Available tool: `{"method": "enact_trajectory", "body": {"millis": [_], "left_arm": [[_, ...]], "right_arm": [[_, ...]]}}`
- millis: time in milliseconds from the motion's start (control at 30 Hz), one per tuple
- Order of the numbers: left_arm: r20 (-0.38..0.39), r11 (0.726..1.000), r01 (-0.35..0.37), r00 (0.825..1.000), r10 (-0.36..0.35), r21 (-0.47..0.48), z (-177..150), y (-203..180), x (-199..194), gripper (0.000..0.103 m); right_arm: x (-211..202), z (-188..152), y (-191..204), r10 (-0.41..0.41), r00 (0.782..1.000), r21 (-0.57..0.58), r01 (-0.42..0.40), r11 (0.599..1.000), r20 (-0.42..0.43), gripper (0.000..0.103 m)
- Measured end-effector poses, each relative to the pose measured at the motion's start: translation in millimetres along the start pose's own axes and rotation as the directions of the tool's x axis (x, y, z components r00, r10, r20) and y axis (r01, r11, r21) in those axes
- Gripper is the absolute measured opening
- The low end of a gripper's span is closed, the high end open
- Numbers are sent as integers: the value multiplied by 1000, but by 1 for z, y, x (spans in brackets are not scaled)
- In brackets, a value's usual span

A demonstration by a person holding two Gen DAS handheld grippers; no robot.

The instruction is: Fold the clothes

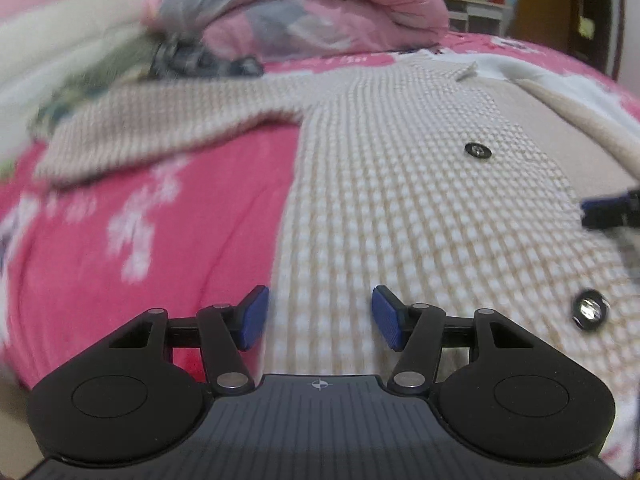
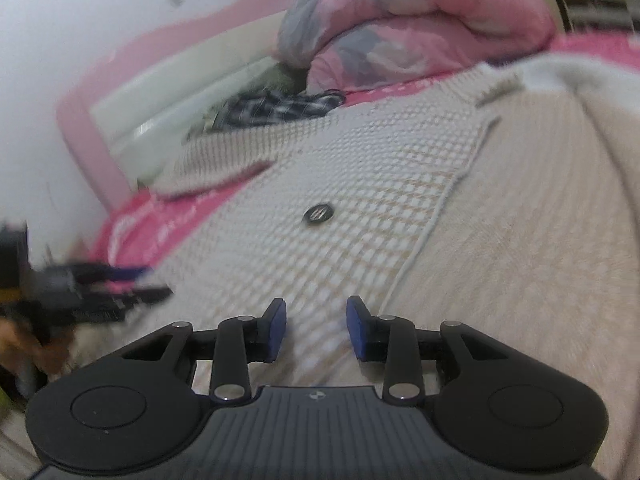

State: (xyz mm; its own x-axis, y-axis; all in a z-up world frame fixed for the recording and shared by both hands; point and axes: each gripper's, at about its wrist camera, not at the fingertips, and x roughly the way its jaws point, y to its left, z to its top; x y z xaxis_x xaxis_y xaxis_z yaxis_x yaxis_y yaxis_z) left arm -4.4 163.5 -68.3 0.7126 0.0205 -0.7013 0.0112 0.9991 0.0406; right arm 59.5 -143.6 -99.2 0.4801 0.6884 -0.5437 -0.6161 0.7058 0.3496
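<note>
A cream and beige waffle-knit cardigan (image 1: pixel 400 184) with dark round buttons (image 1: pixel 478 150) lies spread on the pink bedsheet (image 1: pixel 120 232). Its left sleeve (image 1: pixel 160 128) stretches out to the left. My left gripper (image 1: pixel 320 318) is open and empty just above the cardigan's lower left front. My right gripper (image 2: pixel 316 328) is open and empty above the cardigan's front panel (image 2: pixel 340 208), near the placket edge. The fleecy inner lining (image 2: pixel 520 220) shows to its right. The right gripper shows at the right edge of the left wrist view (image 1: pixel 612 208), and the left gripper shows blurred in the right wrist view (image 2: pixel 100 288).
A rolled pink and grey quilt (image 1: pixel 304 12) lies at the back of the bed. A dark checked garment (image 1: pixel 200 60) lies beside it. A pink headboard (image 2: pixel 88 120) and white wall stand at the left. A shelf (image 1: pixel 476 12) and wooden door (image 1: pixel 560 8) stand beyond the bed.
</note>
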Motion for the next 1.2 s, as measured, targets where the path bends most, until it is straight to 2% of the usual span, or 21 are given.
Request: {"method": "enact_trajectory", "body": {"millis": [100,200,233,300,333,367,433,533,633,733,800,833,900,967,1000,1067,1100,1167,1200], "left_arm": [[-13,994,60,998,-61,-96,-15,13,-15,57],[-4,979,107,994,-110,-173,-27,24,-26,56],[5,973,122,992,-124,-195,-28,28,-28,52],[18,953,138,990,-138,-270,-30,35,-27,44],[21,942,141,990,-141,-305,-30,38,-27,36],[22,932,142,990,-143,-335,-31,40,-28,22],[23,908,143,989,-146,-393,-33,44,-31,7],[56,876,153,988,-144,-458,-33,48,-47,4],[89,857,164,986,-138,-488,-29,50,-61,4],[40,842,147,988,-147,-519,-34,54,-51,4],[-9,792,154,980,-197,-591,-42,63,-41,4],[3,787,164,979,-202,-595,-42,65,-44,4],[36,809,172,982,-183,-562,-36,65,-54,4],[-1,838,157,983,-185,-522,-37,64,-44,5],[-16,841,152,982,-187,-520,-40,64,-38,6],[4,843,158,983,-182,-514,-40,66,-40,9],[15,856,144,987,-158,-497,-38,66,-44,11],[39,882,105,994,-99,-459,-33,64,-53,22],[54,898,72,997,-54,-434,-30,62,-59,23]], "right_arm": [[-18,-18,31,-50,998,-131,45,990,-34,37],[-39,-33,51,-75,995,-202,59,978,-71,37],[-46,-36,56,-79,994,-213,61,975,-76,37],[-50,-32,64,-113,992,-228,97,969,-59,36],[-50,-27,67,-129,991,-228,117,967,-38,36],[-48,-22,67,-134,991,-221,126,967,-20,36],[-41,-15,66,-126,992,-187,126,974,9,36],[-24,-15,60,-130,992,-141,129,982,3,36],[-17,-22,51,-124,992,-98,123,988,1,36],[-20,-25,43,-100,995,-58,100,993,17,36],[-21,-27,35,-78,997,-22,79,997,25,36],[-22,-28,33,-72,997,-11,72,997,28,36],[-24,-29,30,-67,997,3,67,998,31,36],[-25,-32,29,-58,998,8,58,998,37,36],[-25,-32,28,-51,998,13,51,999,39,36],[-26,-32,24,-35,999,34,34,999,41,36],[-28,-31,24,-40,999,39,38,999,37,36],[-32,-28,28,-61,998,34,60,998,29,36],[-35,-26,32,-72,997,19,71,997,32,36]]}}
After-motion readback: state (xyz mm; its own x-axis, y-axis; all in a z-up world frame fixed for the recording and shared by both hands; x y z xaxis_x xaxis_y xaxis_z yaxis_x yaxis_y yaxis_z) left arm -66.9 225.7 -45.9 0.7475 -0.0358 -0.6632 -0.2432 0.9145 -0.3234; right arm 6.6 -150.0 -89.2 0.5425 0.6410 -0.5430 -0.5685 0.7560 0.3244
